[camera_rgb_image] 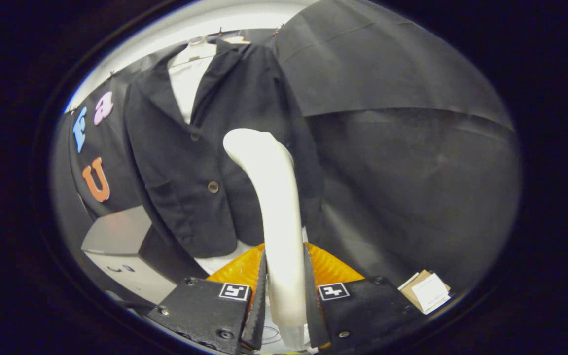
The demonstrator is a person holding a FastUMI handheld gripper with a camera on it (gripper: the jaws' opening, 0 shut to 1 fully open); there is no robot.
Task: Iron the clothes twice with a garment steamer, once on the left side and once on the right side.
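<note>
Black cloth lines the booth wall [402, 148], draped in broad folds behind everything, from about twelve o'clock round to four.

Next in size is the dark jacket [215, 148], hanging upright at about eleven o'clock from the fingers, well beyond them. Its lapels stand open over a white shirt [185, 84] at the collar, and a round button [213, 187] sits on its front, with a second one higher up near the lapel notch. The lower hem hangs just above a pale surface.

White and smooth, the garment steamer [276, 207] rises straight up at twelve o'clock from between the fingers, its curved head bending toward ten o'clock and overlapping the jacket's right-hand front panel. Whether the head touches the fabric cannot be told.

A grey box [116, 236] with a pale front lies at nine o'clock, below the jacket's sleeve.

The gripper [284, 296] is clamped on the steamer's handle, one finger pressing each side of it.

Smallest, a brown card with white paper [429, 291] lies at about three o'clock, just beside the right-hand finger.
</note>
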